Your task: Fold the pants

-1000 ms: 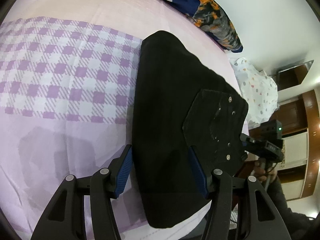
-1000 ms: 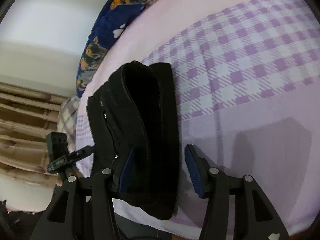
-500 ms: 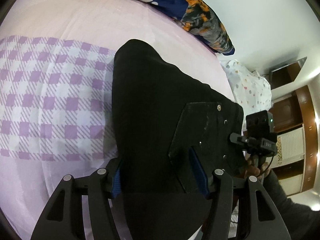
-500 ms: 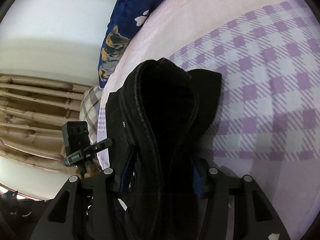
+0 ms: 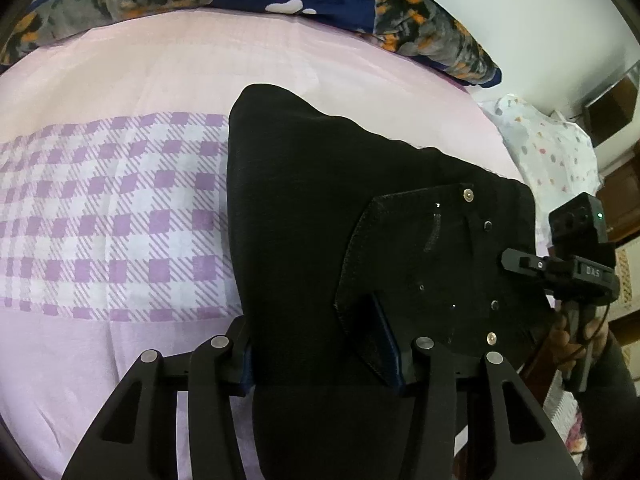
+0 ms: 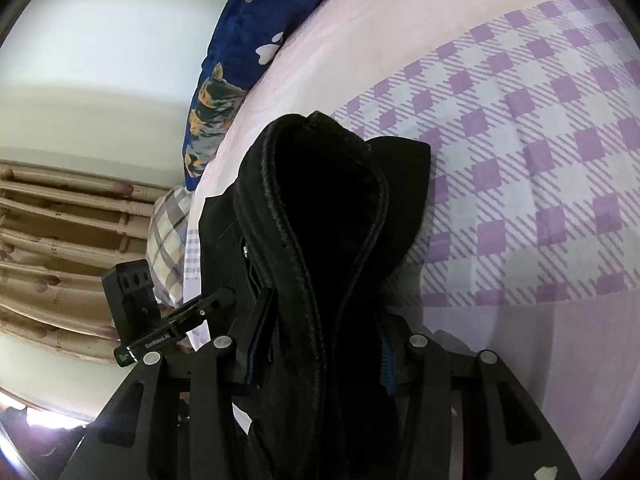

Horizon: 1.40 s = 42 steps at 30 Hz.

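A pink checked sheet (image 5: 120,220) fills the frame's left. At centre, folded black pants (image 5: 320,220) are clamped by the left gripper (image 5: 320,356); their bunched edge is pinched by the right gripper (image 6: 320,356).

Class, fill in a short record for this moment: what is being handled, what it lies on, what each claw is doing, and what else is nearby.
item: black pants, folded
surface: pink and purple checked bedsheet
left claw: fabric between its fingers
right claw: fabric bunched between its fingers
nearby: blue patterned pillow at the bed's far edge
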{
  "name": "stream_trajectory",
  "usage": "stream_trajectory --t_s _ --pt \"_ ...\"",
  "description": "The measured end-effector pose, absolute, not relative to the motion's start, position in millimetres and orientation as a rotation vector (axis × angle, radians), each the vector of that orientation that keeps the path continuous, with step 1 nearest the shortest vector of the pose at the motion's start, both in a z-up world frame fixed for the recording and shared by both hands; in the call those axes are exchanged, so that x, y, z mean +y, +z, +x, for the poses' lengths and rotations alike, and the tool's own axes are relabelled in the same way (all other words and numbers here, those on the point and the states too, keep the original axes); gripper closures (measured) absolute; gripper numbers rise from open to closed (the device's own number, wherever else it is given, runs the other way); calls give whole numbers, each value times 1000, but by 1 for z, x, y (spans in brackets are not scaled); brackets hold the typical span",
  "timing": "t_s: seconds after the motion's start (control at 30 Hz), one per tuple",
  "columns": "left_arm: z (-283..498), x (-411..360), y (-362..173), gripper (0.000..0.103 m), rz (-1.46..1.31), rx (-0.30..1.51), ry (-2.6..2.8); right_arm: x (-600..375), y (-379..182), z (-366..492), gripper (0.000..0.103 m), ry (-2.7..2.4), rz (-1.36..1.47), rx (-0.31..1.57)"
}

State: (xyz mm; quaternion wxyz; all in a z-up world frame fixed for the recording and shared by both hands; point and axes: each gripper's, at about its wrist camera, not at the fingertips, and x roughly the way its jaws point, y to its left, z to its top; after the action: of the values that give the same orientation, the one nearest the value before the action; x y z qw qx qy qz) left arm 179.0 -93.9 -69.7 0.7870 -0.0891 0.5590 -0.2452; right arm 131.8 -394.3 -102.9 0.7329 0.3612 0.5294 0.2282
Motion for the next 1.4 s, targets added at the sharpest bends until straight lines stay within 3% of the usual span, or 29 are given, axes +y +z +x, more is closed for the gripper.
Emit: stream_trajectory --t_s 0.17,0.37,0.8,1.4 --pt "177 -101 -68 56 -162 1192 -492 -391 -103 132 61 466 790 1158" --pt "172 -109 -63 61 -121 1159 -474 -382 -95 124 69 385 747 1117" --pt "159 -91 -51 84 -200 1103 -506 -361 -67 119 77 317 779 1054" --pt "154 -27 -27 86 -258 1017 -427 -296 -55 150 78 440 822 1044"
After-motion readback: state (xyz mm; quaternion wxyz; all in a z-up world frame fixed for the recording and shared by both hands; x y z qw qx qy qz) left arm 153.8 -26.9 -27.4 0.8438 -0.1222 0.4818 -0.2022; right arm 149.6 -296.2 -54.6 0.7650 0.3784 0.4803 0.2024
